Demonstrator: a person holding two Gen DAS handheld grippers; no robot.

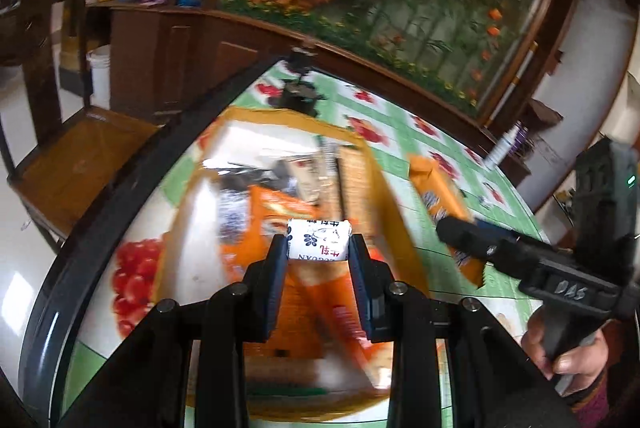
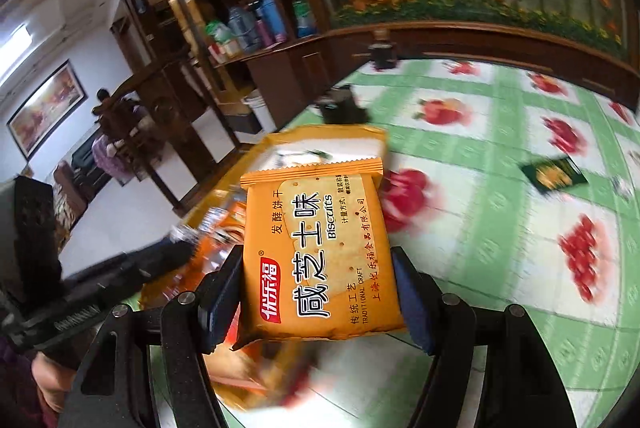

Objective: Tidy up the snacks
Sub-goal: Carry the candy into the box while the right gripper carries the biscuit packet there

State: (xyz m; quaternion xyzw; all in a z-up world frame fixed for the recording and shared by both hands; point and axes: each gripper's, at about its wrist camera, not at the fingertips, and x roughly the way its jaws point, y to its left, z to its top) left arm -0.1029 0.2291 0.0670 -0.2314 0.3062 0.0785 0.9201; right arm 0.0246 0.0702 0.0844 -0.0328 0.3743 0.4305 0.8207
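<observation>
My left gripper (image 1: 319, 248) is shut on a small white wrapped candy (image 1: 319, 240) with blue print, held above an open cardboard box (image 1: 386, 187) that holds several orange and silver snack packets. My right gripper (image 2: 316, 292) is shut on an orange biscuit packet (image 2: 320, 252) with Chinese lettering, held above the table near the box's (image 2: 336, 137) right side. In the left wrist view the right gripper (image 1: 460, 236) and its orange packet (image 1: 436, 187) show to the right of the box. The left gripper (image 2: 176, 252) shows at the left in the right wrist view.
The table (image 2: 500, 211) has a green checked cloth with red fruit prints. A small dark green packet (image 2: 554, 173) lies on it at the right. A dark object (image 1: 298, 95) stands at the table's far end. A wooden chair (image 1: 80, 163) stands left of the table.
</observation>
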